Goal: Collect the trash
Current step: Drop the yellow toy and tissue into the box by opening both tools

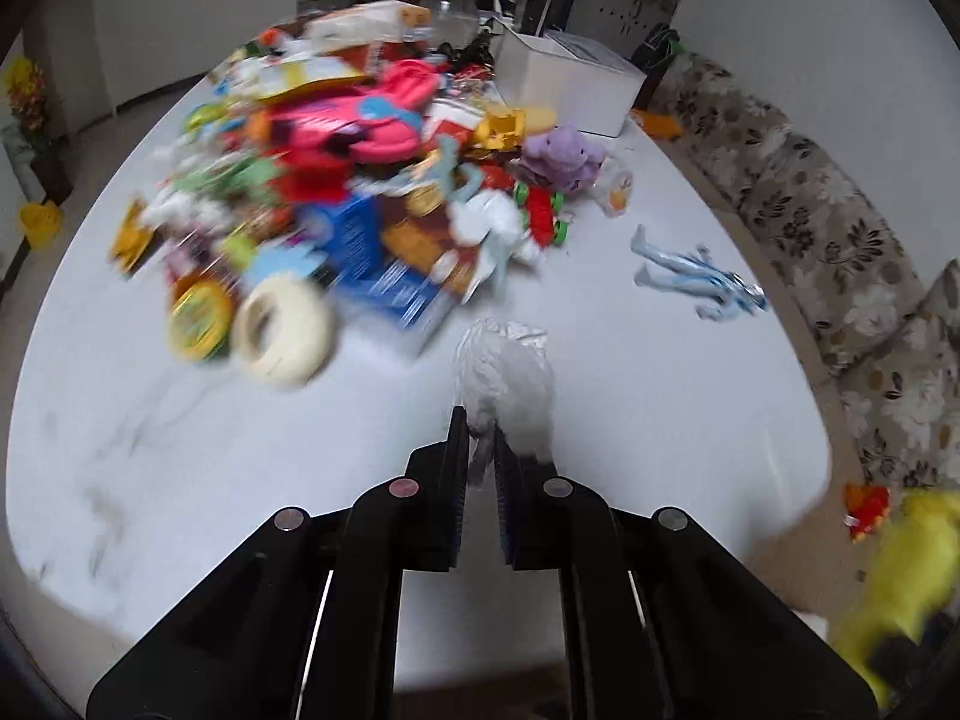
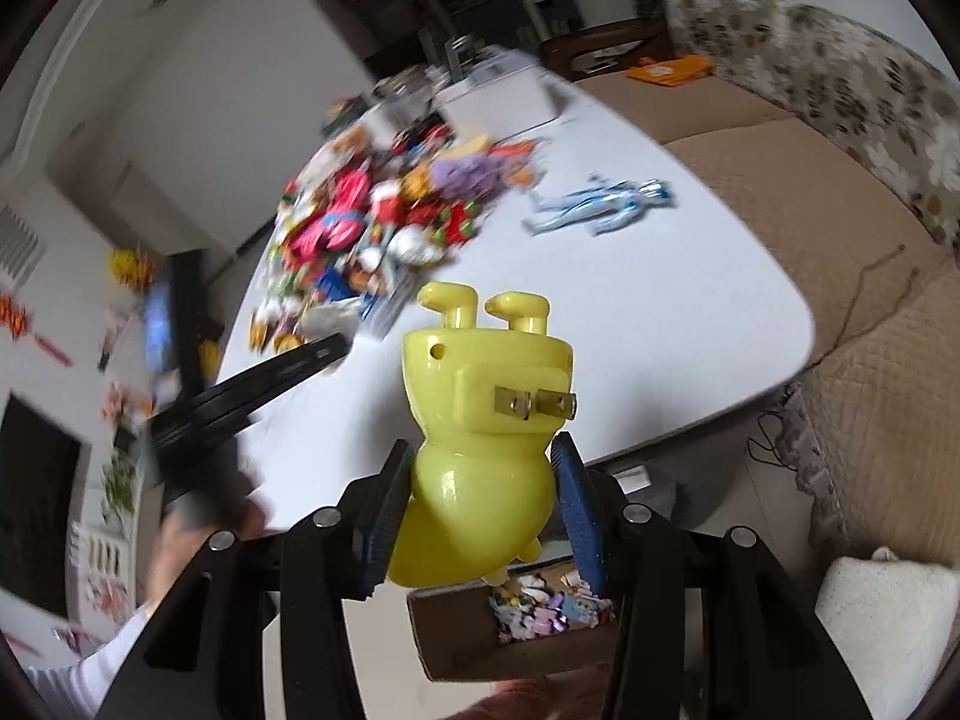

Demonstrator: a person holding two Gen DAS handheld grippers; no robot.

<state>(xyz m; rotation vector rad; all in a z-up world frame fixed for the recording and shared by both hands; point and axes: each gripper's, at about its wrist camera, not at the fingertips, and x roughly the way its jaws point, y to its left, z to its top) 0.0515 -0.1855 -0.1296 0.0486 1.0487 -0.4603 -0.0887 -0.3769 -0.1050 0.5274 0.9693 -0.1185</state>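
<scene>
Crumpled white wrapper [image 1: 504, 378] pinched at its tail in my left fingers [image 1: 480, 450], just above the bench [image 1: 660, 390]: light, floppy, slippery film; right fingers [image 2: 480, 510] clamp a rigid yellow plug-in toy [image 2: 480, 420].

White walls [image 1: 198, 6] surround a white table [image 1: 660, 396] beside a floral-cushioned sofa [image 1: 828, 228], in daylight

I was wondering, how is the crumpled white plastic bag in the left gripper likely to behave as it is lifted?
The crumpled white bag looks thin and wrinkled, so it is probably floppy and very light. The left gripper pinches only its near end, so the rest will likely sag or swing. The film may be slippery, though the fingers are nearly shut on it.
</scene>
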